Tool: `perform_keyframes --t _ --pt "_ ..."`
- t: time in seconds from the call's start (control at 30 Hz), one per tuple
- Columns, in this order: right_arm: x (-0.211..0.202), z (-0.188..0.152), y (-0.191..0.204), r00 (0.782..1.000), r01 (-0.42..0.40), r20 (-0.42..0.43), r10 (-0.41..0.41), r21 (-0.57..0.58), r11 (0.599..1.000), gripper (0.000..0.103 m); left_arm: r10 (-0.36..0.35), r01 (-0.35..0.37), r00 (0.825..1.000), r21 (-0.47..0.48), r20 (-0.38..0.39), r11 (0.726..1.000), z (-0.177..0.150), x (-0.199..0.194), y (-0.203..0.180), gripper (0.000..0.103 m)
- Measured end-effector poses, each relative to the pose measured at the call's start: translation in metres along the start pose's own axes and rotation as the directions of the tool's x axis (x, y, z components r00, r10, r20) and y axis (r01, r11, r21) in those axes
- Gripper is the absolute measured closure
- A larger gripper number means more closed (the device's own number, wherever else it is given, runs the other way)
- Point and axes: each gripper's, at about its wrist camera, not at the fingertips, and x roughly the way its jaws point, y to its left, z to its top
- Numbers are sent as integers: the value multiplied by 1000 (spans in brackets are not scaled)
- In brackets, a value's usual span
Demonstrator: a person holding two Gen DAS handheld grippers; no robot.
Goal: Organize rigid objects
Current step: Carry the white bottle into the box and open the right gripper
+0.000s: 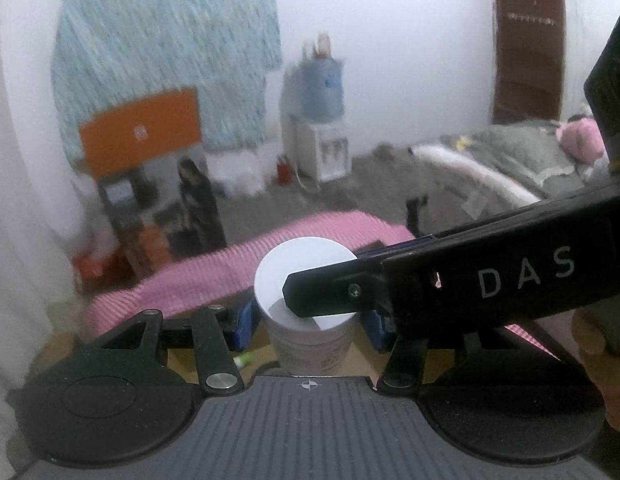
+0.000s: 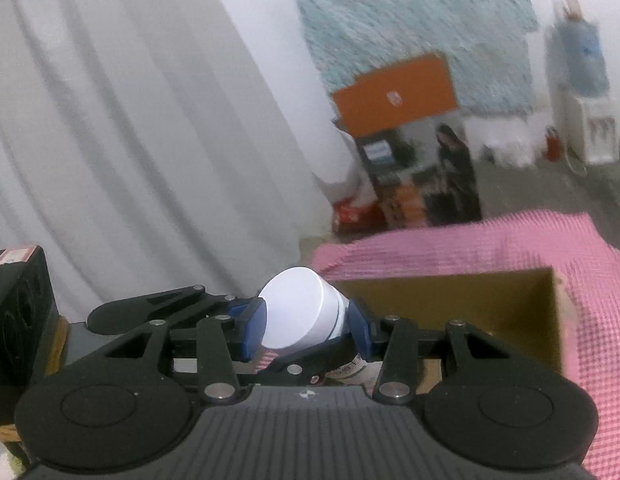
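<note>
Two grippers' jaws clamp one white jar (image 1: 305, 300) (image 2: 297, 312) above the cardboard box's rim (image 2: 442, 282).

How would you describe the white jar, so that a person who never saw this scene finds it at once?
Find the pink checked cloth and the open cardboard box on it. Just beside the box, both grippers hold one white jar: the right gripper clamps its flat white lid between blue fingers. Nothing else nearby is round and white.
</note>
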Motion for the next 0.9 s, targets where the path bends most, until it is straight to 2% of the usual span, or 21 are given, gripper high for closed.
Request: perform_keyframes --t 0.1,0.23,0.5,0.7,0.9 --pt "25 9 -32 999 20 -48 -17 54 998 55 -23 22 997 -14 -75 1000 3 36 2 50" --pt "58 13 -74 993 45 -115 -32 118 992 55 -43 37 984 -39 -174 999 6 84 8 50" --pt "108 8 -130 978 76 -206 -36 190 979 55 -63 44 952 -72 -299 996 4 148 15 50" --pt "124 3 -151 971 77 -238 -23 222 972 54 -54 32 936 -69 -348 997 -2 168 14 50" --pt "130 2 -160 968 70 -252 -4 254 965 50 -45 27 936 -54 -348 998 1 171 12 49"
